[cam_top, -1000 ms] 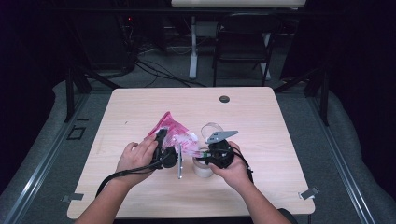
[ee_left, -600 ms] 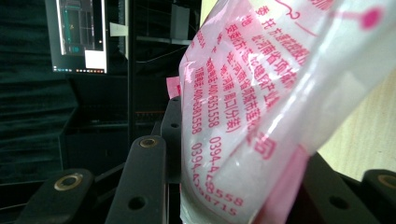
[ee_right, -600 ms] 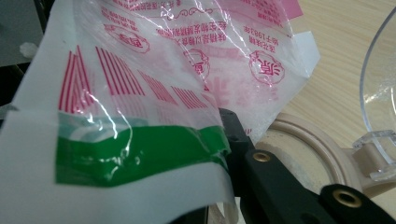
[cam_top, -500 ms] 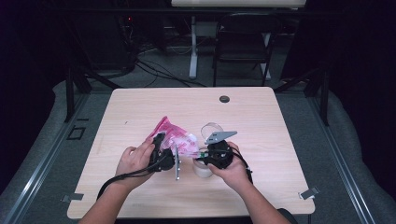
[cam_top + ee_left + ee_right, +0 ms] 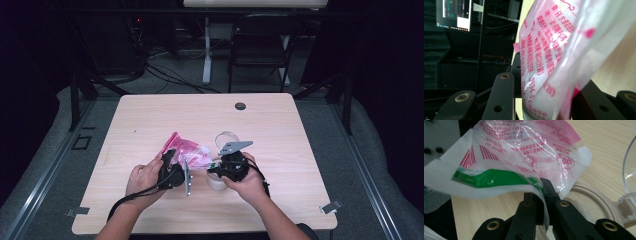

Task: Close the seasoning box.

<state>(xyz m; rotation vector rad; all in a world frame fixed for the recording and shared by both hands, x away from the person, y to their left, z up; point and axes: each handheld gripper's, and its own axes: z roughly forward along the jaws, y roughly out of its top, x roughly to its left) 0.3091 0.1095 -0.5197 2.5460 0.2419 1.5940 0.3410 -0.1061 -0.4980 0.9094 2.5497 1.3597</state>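
A pink-and-white printed plastic bag hangs between both grippers just above the wooden table. My left gripper is shut on the bag's body; in the left gripper view the bag fills the space between the black jaws of that gripper. My right gripper is shut on the bag's white edge by a green strip, jaws pinched together. A round beige container stands under the right gripper, its clear lid flipped up. In the right gripper view, its rim and lid lie to the right.
A black round grommet sits near the table's far edge. A dark chair and a desk leg stand beyond the table. The left gripper's cable trails off the near edge.
My left hand has sunk a little toward the near edge with the bag still held. The right hand has stayed put.
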